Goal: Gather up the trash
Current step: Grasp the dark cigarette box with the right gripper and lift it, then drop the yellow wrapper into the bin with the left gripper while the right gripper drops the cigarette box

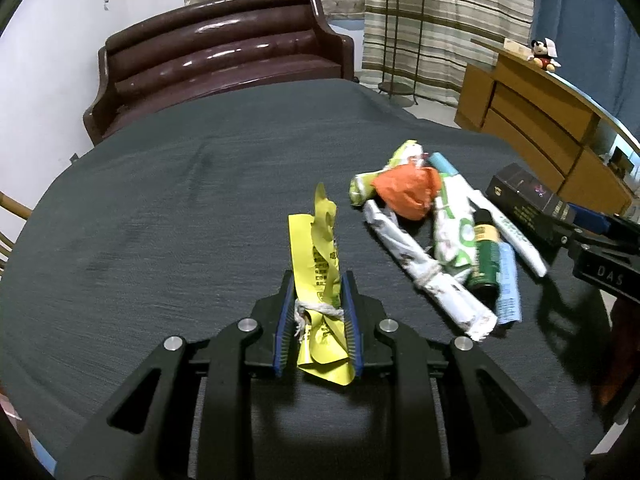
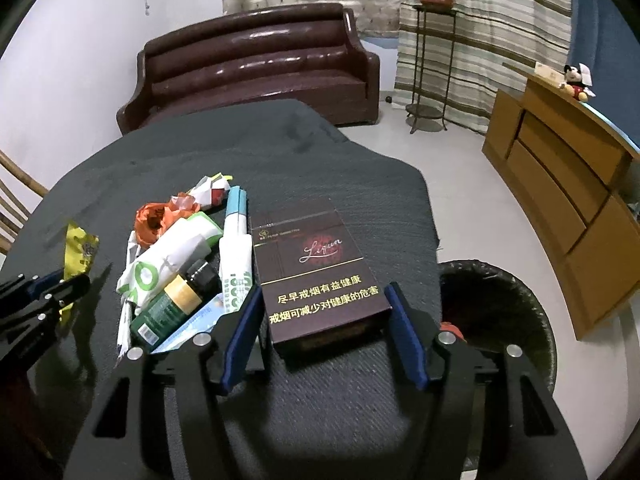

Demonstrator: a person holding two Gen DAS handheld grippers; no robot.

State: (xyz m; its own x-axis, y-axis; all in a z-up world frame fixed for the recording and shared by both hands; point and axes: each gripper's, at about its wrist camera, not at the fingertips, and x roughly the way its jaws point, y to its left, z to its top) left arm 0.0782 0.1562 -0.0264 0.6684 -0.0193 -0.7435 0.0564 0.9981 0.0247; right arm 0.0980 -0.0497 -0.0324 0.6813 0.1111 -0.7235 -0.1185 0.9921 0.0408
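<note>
My left gripper [image 1: 319,280] is shut on a yellow wrapper [image 1: 318,280] tied with white string, just above the dark table [image 1: 160,208]. To its right lies a trash pile: an orange crumpled bag [image 1: 408,192], white-green packets [image 1: 452,236], a green bottle [image 1: 486,256] and a rolled white wrapper [image 1: 428,276]. My right gripper [image 2: 324,300] is open, its jaws on either side of the near end of a dark cigarette carton [image 2: 316,272] that lies on the table. The carton [image 1: 528,196] and right gripper [image 1: 600,256] also show in the left wrist view.
A black-lined trash bin [image 2: 500,308] stands on the floor at the table's right edge. A brown sofa [image 2: 256,68] is behind the table, a wooden cabinet [image 2: 568,196] at right, a plant stand [image 2: 432,60] at the back, and a chair [image 2: 16,208] at left.
</note>
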